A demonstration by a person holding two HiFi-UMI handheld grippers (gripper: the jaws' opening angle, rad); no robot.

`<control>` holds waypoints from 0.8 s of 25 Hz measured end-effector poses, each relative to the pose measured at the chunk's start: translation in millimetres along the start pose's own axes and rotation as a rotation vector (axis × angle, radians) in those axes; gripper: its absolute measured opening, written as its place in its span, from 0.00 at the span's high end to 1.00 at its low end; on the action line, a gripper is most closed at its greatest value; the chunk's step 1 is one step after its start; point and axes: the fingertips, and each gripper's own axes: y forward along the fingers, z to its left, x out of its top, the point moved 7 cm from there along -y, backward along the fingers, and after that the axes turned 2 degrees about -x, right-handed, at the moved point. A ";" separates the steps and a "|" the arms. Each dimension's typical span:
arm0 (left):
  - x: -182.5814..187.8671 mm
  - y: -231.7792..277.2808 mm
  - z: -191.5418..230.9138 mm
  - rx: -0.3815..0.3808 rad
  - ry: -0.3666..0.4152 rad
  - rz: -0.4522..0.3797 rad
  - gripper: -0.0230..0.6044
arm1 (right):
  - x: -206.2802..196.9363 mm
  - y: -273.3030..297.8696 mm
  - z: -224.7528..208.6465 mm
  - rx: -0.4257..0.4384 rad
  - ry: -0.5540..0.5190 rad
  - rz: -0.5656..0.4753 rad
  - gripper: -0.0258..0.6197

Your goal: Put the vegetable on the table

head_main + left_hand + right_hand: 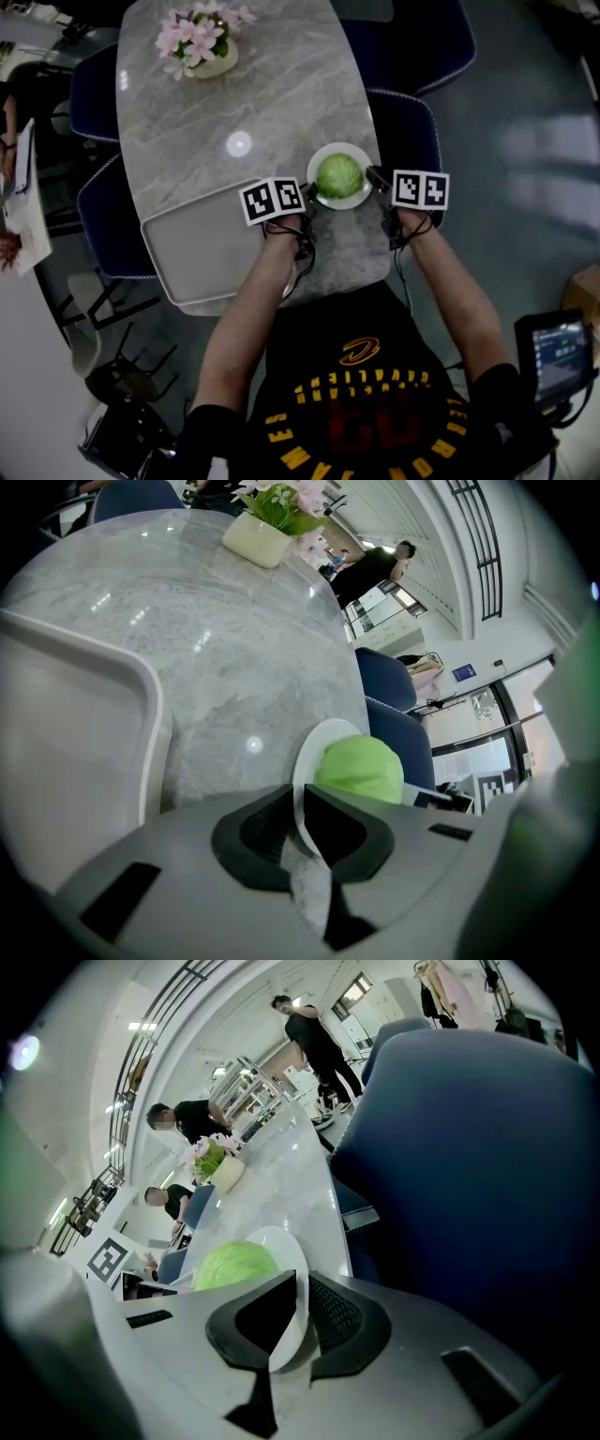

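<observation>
left claw [298,829] clamped on plate [359,200] rim | right claw [302,1321] clamped opposite | cabbage [338,174] on plate between

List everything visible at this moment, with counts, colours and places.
table: one, grey marble, centre
tray: one, pale grey, table's near left
plate: one, white, table's near right, beside the tray
cabbage: one, green, on the plate
flowers: one pot, pink in cream, table's far end
chairs: four, dark blue, two per long side
people: three, dark tops, background of right gripper view
screen: one, black, by the person's right arm
left gripper: one, grey with black pads, shut on plate's left rim
right gripper: one, same colours, shut on plate's right rim
</observation>
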 end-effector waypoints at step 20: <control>0.6 -2.2 -5.8 0.063 0.115 -0.044 0.87 | -2.0 -1.8 2.5 -0.074 -0.060 -0.043 0.90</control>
